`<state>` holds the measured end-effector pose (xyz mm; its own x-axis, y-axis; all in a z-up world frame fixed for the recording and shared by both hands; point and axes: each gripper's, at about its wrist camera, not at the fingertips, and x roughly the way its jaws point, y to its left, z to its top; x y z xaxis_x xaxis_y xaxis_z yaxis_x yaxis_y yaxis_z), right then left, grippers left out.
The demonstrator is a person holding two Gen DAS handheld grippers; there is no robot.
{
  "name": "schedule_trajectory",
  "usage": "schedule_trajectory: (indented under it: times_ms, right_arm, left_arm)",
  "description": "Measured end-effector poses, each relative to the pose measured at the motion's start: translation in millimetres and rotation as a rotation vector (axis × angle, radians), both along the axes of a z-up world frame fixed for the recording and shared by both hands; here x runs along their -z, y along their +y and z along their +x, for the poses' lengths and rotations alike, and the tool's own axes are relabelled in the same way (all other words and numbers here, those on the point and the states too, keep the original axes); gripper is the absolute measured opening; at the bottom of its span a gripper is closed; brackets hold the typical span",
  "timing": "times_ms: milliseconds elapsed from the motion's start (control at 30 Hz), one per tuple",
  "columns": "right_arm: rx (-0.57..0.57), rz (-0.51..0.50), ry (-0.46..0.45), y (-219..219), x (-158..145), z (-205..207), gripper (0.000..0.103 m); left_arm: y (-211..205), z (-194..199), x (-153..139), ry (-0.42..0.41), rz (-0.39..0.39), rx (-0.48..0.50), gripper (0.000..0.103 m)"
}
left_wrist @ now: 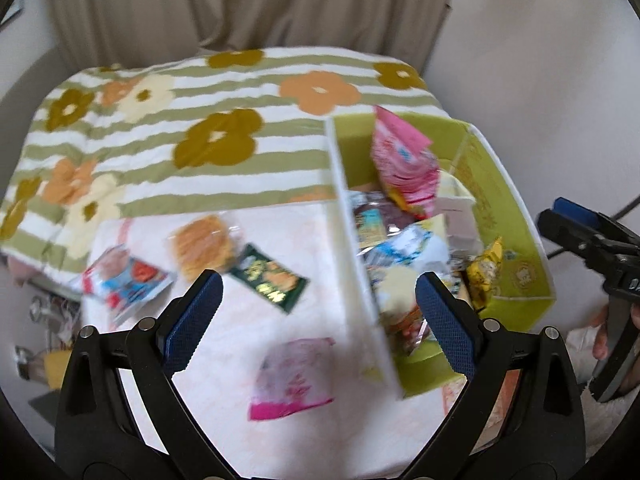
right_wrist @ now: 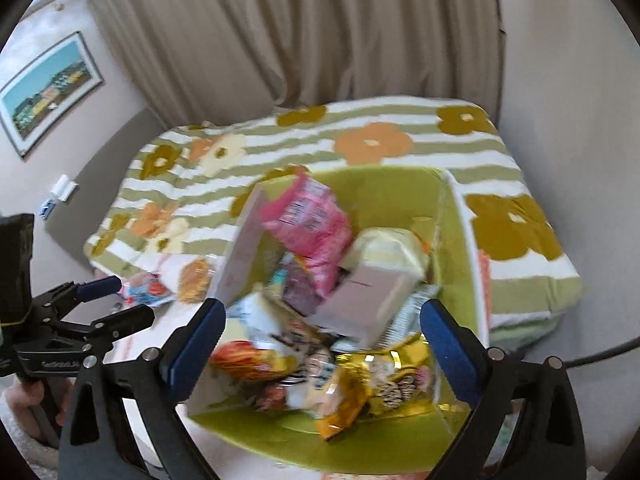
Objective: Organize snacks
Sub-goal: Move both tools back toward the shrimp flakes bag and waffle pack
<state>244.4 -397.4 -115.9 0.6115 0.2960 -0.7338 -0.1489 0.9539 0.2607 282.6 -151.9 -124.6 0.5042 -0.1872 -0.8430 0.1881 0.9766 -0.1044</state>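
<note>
Green box point(right_wrist: 384, 188) full of snack packets point(right_wrist: 312, 220)

A flowered striped blanket point(right_wrist: 360, 140) lies before beige curtains point(right_wrist: 300, 32), near a framed picture point(right_wrist: 48, 92).

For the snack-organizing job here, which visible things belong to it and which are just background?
Part of the job:
green box holding many snack packs
pink bag in the box
loose packs outside it: dark green pack, orange crackers, red and blue pack, pink pack
left hand-held gripper and right hand-held gripper, both open

Background:
flowered blanket
curtain
framed picture
</note>
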Motion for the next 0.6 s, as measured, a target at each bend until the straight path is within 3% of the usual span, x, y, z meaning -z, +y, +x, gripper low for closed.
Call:
schedule_trajectory:
  times_ms: [367, 600]
  right_arm:
    - [-0.142, 0.017, -0.058, 71.6, -10.5, -1.5, 0.097]
    - [-0.139, -0.02, -0.045, 130.3, -11.2, 4.8, 0.097]
  left_arm:
    - [101.9, -38.3, -6.6, -0.012, 0.029, -0.205, 0.097]
    - [161.4, -29.1, 1.7, -0.008, 0.028, -0.208, 0.097]
